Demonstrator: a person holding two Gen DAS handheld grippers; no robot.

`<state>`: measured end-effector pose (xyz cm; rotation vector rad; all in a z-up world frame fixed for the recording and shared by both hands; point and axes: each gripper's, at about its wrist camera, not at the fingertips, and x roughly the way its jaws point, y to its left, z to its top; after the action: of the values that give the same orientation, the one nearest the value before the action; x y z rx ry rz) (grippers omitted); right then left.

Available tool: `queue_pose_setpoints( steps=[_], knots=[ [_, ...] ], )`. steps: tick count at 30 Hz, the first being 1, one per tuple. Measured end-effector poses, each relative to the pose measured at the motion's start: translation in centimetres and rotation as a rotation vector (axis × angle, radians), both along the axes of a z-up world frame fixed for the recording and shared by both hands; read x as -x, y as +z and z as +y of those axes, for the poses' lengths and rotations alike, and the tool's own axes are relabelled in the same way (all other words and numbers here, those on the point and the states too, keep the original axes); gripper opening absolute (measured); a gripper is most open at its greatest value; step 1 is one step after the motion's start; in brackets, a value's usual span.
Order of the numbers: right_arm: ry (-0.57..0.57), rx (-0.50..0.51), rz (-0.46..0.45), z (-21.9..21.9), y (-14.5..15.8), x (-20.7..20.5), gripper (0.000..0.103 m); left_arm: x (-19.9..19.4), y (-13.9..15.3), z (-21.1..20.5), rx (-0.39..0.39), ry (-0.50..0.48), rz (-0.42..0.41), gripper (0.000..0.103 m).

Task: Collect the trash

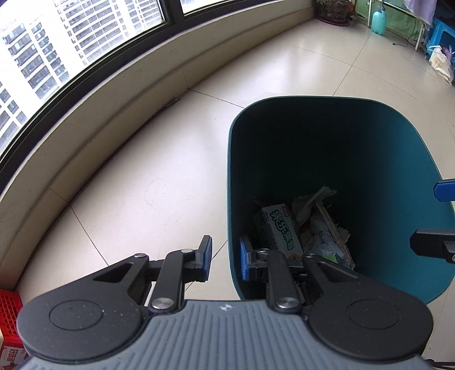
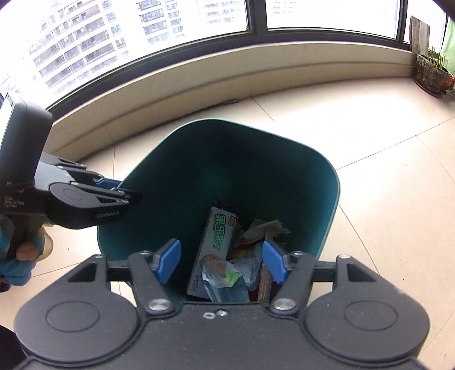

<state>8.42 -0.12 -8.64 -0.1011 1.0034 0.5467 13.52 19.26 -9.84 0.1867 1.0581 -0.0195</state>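
A dark teal trash bin (image 1: 398, 159) (image 2: 176, 159) stands on the tiled floor. Inside it lie a pale snack box with green writing (image 1: 280, 227) (image 2: 216, 239), crumpled paper (image 1: 310, 203) and plastic wrappers (image 2: 224, 280). My left gripper (image 1: 225, 257) straddles the bin's left wall, one pad outside and one inside, with a narrow gap; it also shows in the right wrist view (image 2: 113, 185) at the bin's left rim. My right gripper (image 2: 223, 263) is open and empty above the bin's mouth; its fingertips (image 1: 445, 191) show at the right edge of the left wrist view.
A curved window sill and wall (image 1: 93, 119) run behind the bin. A red crate (image 1: 10, 316) sits at the lower left. A potted plant (image 2: 430, 74), a green bottle (image 1: 378, 18) and a plastic bag (image 1: 440, 61) stand in the far right corner.
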Motion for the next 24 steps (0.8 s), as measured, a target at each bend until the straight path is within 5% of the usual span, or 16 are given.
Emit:
queue_pose_setpoints(
  steps=[5,9,18,24],
  knots=[
    [0.0,-0.039,-0.026,-1.1,1.5,1.4,0.072,2.5,1.3,-0.5,0.001,0.053,-0.017,0.02],
    [0.008,-0.064,-0.054,-1.6,2.6,2.3,0.075,3.9,2.3,-0.3,0.008,0.096,-0.046,0.034],
    [0.037,-0.133,-0.133,-2.5,4.0,3.9,0.086,7.7,4.8,0.3,0.011,0.157,-0.13,0.036],
    [0.015,-0.189,-0.154,-3.3,4.2,4.5,0.097,10.4,6.5,0.2,0.023,0.143,-0.196,0.063]
  ],
)
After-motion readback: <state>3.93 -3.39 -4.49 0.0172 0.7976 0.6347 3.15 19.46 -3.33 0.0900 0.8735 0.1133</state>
